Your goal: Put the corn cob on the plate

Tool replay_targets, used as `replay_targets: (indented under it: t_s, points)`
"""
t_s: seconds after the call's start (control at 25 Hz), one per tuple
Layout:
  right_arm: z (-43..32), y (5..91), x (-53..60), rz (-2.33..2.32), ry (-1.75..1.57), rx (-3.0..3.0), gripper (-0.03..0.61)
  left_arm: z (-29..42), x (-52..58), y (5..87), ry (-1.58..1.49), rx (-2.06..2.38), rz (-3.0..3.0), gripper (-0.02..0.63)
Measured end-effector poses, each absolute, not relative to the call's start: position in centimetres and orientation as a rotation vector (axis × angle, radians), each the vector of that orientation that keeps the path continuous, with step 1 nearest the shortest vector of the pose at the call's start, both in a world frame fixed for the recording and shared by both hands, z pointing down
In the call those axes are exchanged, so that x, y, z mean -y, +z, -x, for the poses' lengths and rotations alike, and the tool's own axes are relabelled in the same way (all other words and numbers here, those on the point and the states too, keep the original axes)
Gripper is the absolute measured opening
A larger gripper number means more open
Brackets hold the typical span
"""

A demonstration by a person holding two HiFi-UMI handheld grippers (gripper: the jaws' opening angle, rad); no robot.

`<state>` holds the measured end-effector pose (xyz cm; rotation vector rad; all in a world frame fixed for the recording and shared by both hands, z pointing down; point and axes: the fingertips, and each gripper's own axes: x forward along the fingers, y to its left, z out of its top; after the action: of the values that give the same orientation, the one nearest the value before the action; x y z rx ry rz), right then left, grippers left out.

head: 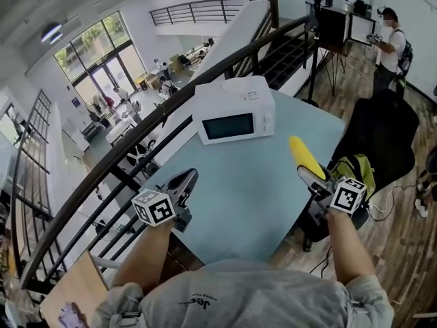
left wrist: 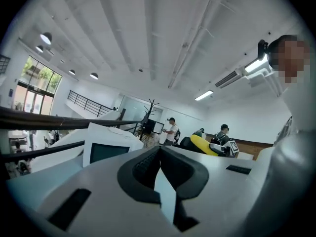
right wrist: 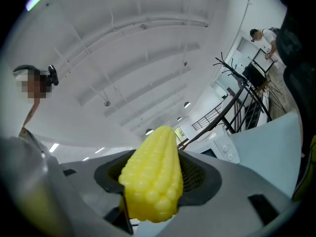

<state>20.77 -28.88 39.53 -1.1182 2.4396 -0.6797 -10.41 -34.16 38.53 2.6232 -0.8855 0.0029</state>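
Right gripper (head: 308, 175): jaws clamped on the base of a bumpy yellow corn cob (head: 304, 154), whose tip sticks out forward past the jaw tips, over the right edge of the pale blue table (head: 252, 190). Left gripper (head: 184, 183): jaws together, nothing between them, well apart to the cob's left. A white box-shaped microwave oven (head: 234, 110) stands ahead of both grippers.

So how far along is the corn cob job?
Done: the pickup. The right claw grips the corn cob, clear of the table near the microwave. In hand: the cob is held up; the left claw is shut, empty. Left: setting it on a plate, though no view shows one.
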Motion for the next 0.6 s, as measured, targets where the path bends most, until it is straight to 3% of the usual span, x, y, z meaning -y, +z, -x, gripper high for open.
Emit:
replay_targets:
  t_s: [0.32,0.6]
  points:
    - [-16.4,38.2,43.3,1.248,-0.55,-2.555,0.267,14.3,46.8,39.0,0.065,0.935,-2.68,0.018]
    - [-12.5,37.8,56.7,1.395,-0.519,-2.667,0.267,12.8,56.2,41.0,0.059,0.873,-2.708,0.018]
